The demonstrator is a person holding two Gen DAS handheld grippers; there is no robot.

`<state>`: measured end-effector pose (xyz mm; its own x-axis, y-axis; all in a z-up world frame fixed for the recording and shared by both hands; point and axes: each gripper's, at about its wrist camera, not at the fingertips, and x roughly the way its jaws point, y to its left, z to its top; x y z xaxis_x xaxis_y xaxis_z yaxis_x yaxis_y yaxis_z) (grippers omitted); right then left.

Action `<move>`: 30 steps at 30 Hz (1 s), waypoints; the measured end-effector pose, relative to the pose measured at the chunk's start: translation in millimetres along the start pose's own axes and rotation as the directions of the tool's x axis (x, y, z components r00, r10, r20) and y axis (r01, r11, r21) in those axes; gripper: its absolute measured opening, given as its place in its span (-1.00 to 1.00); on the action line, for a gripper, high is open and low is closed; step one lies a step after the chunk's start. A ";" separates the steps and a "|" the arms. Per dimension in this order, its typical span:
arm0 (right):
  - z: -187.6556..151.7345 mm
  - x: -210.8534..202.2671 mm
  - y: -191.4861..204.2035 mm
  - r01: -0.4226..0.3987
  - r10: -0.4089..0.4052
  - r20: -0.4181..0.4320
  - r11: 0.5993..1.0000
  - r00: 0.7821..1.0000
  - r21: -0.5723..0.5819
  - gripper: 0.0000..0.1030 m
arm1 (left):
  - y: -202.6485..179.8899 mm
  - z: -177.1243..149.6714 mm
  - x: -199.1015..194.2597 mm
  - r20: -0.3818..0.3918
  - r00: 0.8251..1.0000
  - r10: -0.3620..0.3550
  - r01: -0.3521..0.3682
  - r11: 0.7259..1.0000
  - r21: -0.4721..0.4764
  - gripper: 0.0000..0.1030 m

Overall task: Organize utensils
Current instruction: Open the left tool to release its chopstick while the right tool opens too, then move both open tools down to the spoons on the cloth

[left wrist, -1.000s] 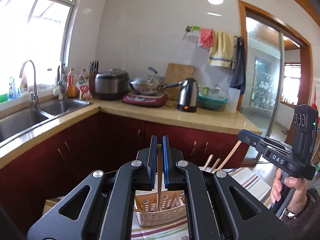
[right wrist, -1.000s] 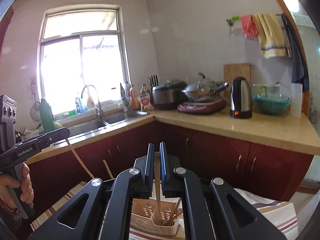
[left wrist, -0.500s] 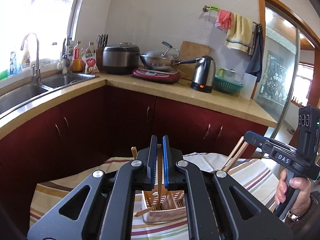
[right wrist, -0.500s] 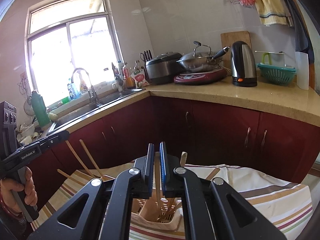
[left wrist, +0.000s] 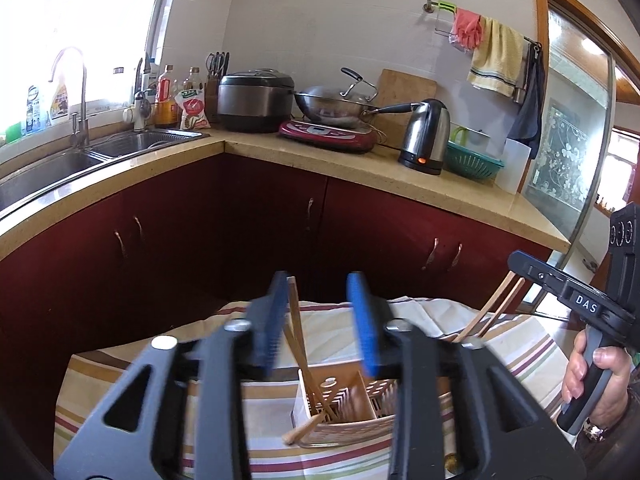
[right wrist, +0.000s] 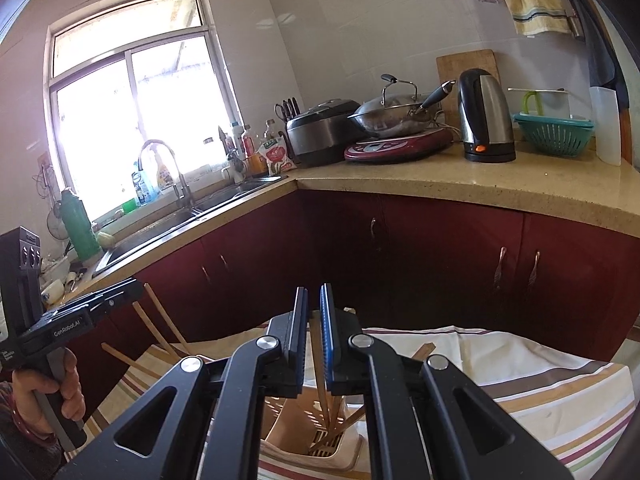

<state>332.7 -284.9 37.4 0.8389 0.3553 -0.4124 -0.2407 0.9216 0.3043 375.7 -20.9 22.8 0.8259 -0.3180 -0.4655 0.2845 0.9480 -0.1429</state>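
The left gripper (left wrist: 320, 316), filling the lower centre of its own view, has just been opening: its blue pads stand apart, and a wooden chopstick (left wrist: 298, 332) leans between them, close against the left pad, no longer pinched. That chopstick's lower end sits in the beige slotted utensil holder (left wrist: 344, 404) at the bottom centre, where another stick lies tilted across the rim. The holder stands on a striped cloth (left wrist: 516, 356) (cream with brown, red and green bands). The right gripper (right wrist: 315, 328) has also begun to open; only a narrow gap shows between its jaws, with a chopstick (right wrist: 320, 364) running down through it into the holder (right wrist: 288, 428). Whether the pads still press it I cannot tell. At the lower right of the left view, a hand (left wrist: 592, 380) grips the other tool's handle, two sticks angled below it.
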 end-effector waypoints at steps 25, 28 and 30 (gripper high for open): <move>-35.1 -85.3 21.1 0.116 -0.109 0.082 0.990 0.991 -0.085 -0.12 | -17.2 -11.8 -82.9 0.103 0.993 0.050 -0.056 0.997 0.053 0.69; -53.7 -88.4 23.1 0.130 -0.127 0.039 0.987 0.991 -0.091 -0.12 | -25.0 -20.8 -102.9 0.112 0.992 0.060 -0.068 0.995 0.068 0.71; -66.6 -89.0 23.9 0.145 -0.144 0.015 0.985 0.989 -0.095 -0.12 | -28.3 -28.8 -112.3 0.108 0.992 0.061 -0.069 0.995 0.069 0.73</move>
<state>219.8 -284.1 24.2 0.8720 0.2165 -0.4391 -0.1621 0.9740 0.1584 260.9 -11.6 54.0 0.8896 -0.2594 -0.3761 0.2600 0.9643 -0.0501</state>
